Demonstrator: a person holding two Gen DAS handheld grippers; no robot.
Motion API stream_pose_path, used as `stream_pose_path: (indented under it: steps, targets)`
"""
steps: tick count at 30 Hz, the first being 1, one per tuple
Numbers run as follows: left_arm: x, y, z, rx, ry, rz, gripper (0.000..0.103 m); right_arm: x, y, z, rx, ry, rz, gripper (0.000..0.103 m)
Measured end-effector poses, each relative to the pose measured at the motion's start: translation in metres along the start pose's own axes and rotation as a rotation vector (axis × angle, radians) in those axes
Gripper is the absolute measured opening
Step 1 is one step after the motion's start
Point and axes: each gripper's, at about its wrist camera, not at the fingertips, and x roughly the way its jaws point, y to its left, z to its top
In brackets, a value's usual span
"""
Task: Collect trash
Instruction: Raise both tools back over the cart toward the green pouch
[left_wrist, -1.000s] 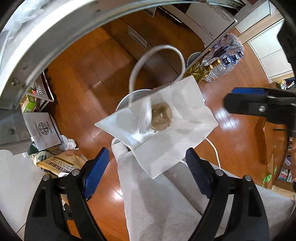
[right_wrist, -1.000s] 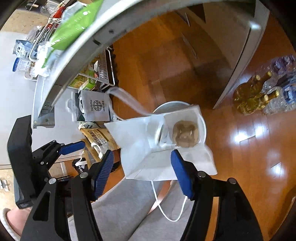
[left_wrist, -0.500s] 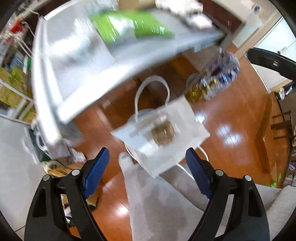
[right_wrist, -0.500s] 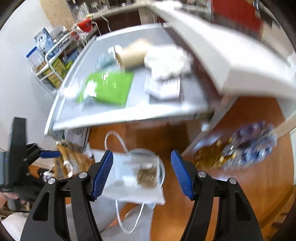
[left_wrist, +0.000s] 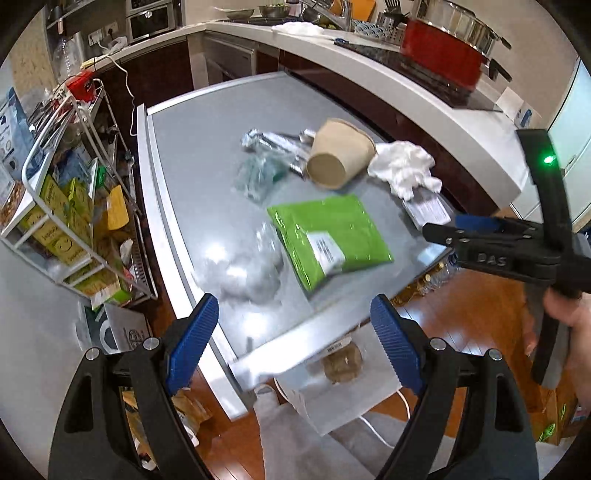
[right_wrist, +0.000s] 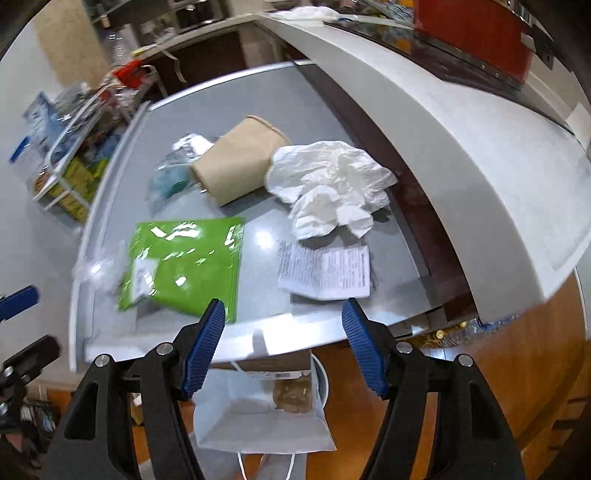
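showing printed sheet whole — right view only.

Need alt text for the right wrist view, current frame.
The open right gripper looks down at a grey table strewn with trash: a green plastic pouch, a tipped brown paper cup, crumpled white tissues and a printed paper slip. Below the table edge, a white paper bag stands open on the wooden floor.

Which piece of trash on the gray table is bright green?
The flat green pouch with a white label. The others are a tan paper cup on its side, crumpled white tissue and a printed paper slip.
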Motion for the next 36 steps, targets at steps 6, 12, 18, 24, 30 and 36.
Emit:
stream_pose_path:
  steps: [6,12,18,24,30,36]
  targets:
    - [0.009,0.008,0.016,0.019,-0.001,-0.028,0.085,0.021,-0.002,0.015,0.069,0.031,-0.027,0.065]
    - [0.017,0.015,0.030,0.045,0.012,-0.069,0.085,0.047,-0.005,0.022,0.063,0.075,-0.092,0.065]
    - [0.029,0.021,0.034,0.058,0.040,-0.087,0.085,0.057,-0.007,0.027,0.059,0.096,-0.093,0.065]
    - [0.034,0.026,0.036,0.047,0.052,-0.104,0.085,0.052,-0.007,0.025,0.047,0.102,-0.054,0.039]
    - [0.036,0.025,0.036,0.050,0.058,-0.110,0.085,0.046,0.017,0.015,-0.074,0.089,0.075,0.036]
    - [0.035,0.025,0.036,0.050,0.057,-0.105,0.085,0.032,0.020,0.023,-0.093,0.045,0.072,0.058]
